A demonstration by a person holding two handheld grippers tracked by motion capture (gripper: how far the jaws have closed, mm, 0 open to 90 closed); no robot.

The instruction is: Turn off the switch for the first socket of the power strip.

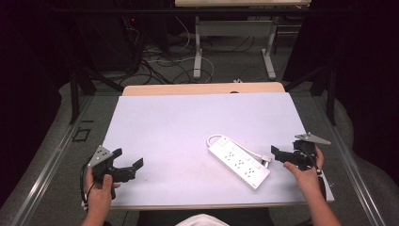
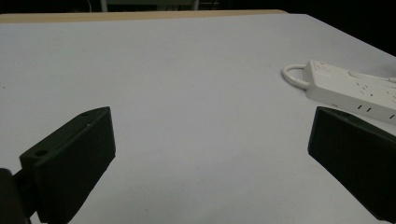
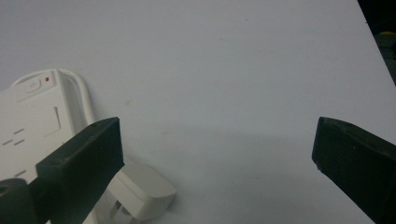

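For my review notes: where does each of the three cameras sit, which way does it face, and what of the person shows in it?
High view: above the person's side, facing forward and down on the table; forearms, left gripper and right gripper enter from below.
Left gripper view: rides that gripper, looking low across the table between its open jaws toward the power strip.
Right gripper view: rides that gripper, tilted down between its open jaws at the plug.
Shared: all three show the white power strip.

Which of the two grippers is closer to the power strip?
The right gripper, at the strip's plug end; its view shows the white plug beside one jaw. The left gripper sits well away from the power strip.
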